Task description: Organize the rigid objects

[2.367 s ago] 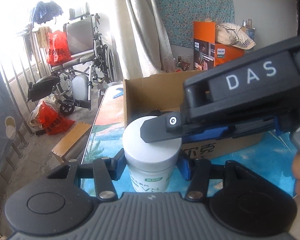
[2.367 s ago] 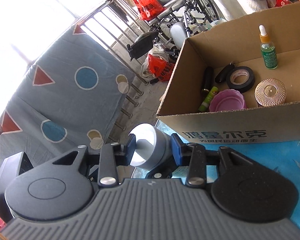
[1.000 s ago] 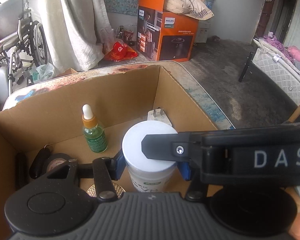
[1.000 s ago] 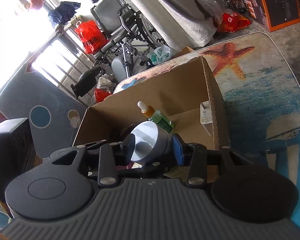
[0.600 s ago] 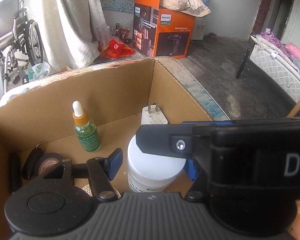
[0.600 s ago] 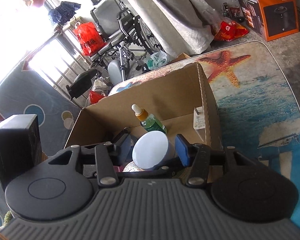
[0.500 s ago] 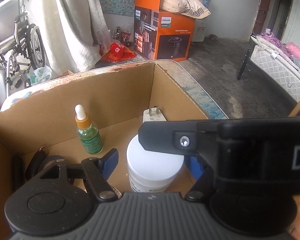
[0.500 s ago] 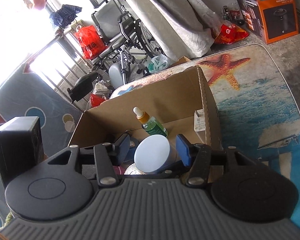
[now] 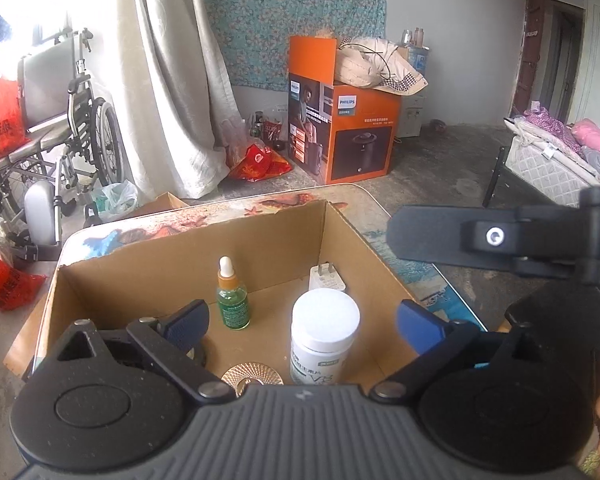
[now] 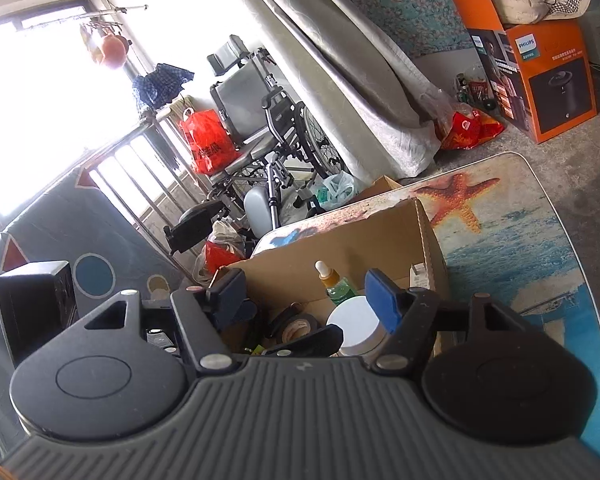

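Note:
A white jar point(image 9: 324, 336) with a flat white lid stands upright in the cardboard box point(image 9: 180, 256), near its right wall. My left gripper point(image 9: 304, 324) hangs above and behind it. Its jaws are opening wide, and the blue pads point(image 9: 188, 324) are well clear of the jar's sides. My right gripper point(image 10: 304, 296) is also opening, and the jar point(image 10: 354, 324) sits low beside its right pad without touching it. In the left wrist view the right gripper's black finger point(image 9: 500, 236) hangs over the box's right edge.
The box also holds a green dropper bottle point(image 9: 232, 300), a white plug point(image 9: 327, 278), a gold ribbed disc point(image 9: 252, 376) and a black tape roll point(image 10: 296, 326). It stands on a table with a sea-print cover point(image 10: 500, 240). A wheelchair point(image 10: 260, 120) and an orange carton point(image 9: 340, 136) stand beyond.
Both grippers have let go of the white jar, opened and drawn back upward. The jar stays standing on the box floor.

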Motion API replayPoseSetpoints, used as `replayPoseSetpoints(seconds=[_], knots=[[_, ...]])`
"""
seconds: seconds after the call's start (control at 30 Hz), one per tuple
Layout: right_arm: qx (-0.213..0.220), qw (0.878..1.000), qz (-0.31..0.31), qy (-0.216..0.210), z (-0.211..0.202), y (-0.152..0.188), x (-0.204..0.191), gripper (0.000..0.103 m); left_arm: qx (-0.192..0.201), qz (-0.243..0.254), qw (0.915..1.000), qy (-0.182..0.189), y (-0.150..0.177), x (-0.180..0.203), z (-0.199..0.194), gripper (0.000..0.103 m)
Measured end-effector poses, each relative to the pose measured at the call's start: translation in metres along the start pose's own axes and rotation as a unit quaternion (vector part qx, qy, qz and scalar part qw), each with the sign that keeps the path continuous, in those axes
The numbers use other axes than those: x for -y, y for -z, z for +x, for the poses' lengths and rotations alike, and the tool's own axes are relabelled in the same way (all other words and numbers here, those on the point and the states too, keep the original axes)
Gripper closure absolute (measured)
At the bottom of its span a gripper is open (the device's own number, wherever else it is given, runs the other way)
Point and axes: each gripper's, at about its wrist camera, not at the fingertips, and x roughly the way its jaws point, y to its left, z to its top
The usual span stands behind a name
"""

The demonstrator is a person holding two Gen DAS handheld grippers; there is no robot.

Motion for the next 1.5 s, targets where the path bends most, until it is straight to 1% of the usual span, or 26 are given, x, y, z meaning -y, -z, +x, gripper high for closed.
replayPoseSetpoints(seconds=[0.1, 0.17, 0.27, 0.37, 0.43, 0.57, 0.6, 0.67, 0.73, 0.8, 0.83, 0.87, 0.93, 1.03, 1.13, 1.23, 1.33, 1.5], knots=[[0.024, 1.0, -0.01, -0.003, -0.024, 0.003, -0.016, 0.026, 0.02, -0.006, 0.9997, -0.011, 0.003, -0.003, -0.029, 0.0], [0.035, 0.999, -0.012, -0.005, -0.037, 0.007, -0.024, 0.022, 0.026, -0.01, 0.9994, -0.021, 0.006, -0.007, -0.045, 0.0], [0.046, 0.999, -0.016, -0.008, -0.054, 0.014, -0.037, 0.019, 0.04, -0.013, 0.9978, -0.052, 0.014, -0.009, -0.066, 0.0], [0.051, 0.998, -0.023, -0.004, -0.064, 0.022, -0.05, 0.015, 0.051, -0.014, 0.9943, -0.092, 0.02, -0.012, -0.084, 0.0], [0.053, 0.998, -0.028, 0.003, -0.068, 0.027, -0.056, 0.014, 0.059, -0.014, 0.9924, -0.107, 0.025, -0.015, -0.091, 0.0], [0.061, 0.997, -0.034, 0.034, -0.074, 0.041, -0.066, 0.013, 0.053, 0.014, 0.9916, -0.117, 0.034, -0.016, -0.093, 0.0], [0.06, 0.997, -0.036, 0.043, -0.076, 0.045, -0.067, 0.013, 0.054, 0.013, 0.9915, -0.118, 0.038, -0.016, -0.093, 0.0], [0.053, 0.996, -0.043, 0.063, -0.075, 0.052, -0.069, 0.012, 0.055, -0.002, 0.9916, -0.117, 0.044, -0.02, -0.091, 0.0], [0.047, 0.994, -0.05, 0.084, -0.075, 0.06, -0.069, 0.011, 0.047, -0.021, 0.9929, -0.107, 0.051, -0.024, -0.088, 0.0], [0.04, 0.993, -0.052, 0.102, -0.073, 0.067, -0.067, 0.006, 0.037, -0.035, 0.9934, -0.103, 0.057, -0.027, -0.086, 0.0], [0.035, 0.992, -0.054, 0.111, -0.071, 0.071, -0.065, 0.002, 0.029, -0.041, 0.9932, -0.105, 0.061, -0.03, -0.084, 0.0], [0.03, 0.991, -0.059, 0.118, -0.069, 0.075, -0.065, 0.002, 0.02, -0.046, 0.9928, -0.109, 0.063, -0.033, -0.081, 0.0], [0.016, 0.989, -0.071, 0.131, -0.061, 0.083, -0.066, 0.002, 0.0, -0.057, 0.9911, -0.12, 0.068, -0.039, -0.074, 0.0], [-0.017, 0.985, -0.083, 0.152, -0.04, 0.094, -0.066, 0.002, -0.028, -0.086, 0.9879, -0.126, 0.075, -0.051, -0.064, 0.0], [-0.047, 0.982, -0.088, 0.16, -0.016, 0.1, -0.068, 0.002, -0.045, -0.102, 0.9854, -0.128, 0.08, -0.06, -0.059, 0.0], [-0.062, 0.978, -0.103, 0.171, 0.004, 0.105, -0.073, 0.002, -0.048, -0.109, 0.9825, -0.143, 0.082, -0.065, -0.059, 0.0], [-0.075, 0.974, -0.111, 0.184, 0.024, 0.108, -0.076, 0.002, -0.042, -0.109, 0.9805, -0.158, 0.081, -0.068, -0.061, 0.0], [-0.085, 0.972, -0.115, 0.185, 0.04, 0.107, -0.076, 0.002, -0.039, -0.102, 0.9805, -0.163, 0.079, -0.067, -0.062, 0.0]])
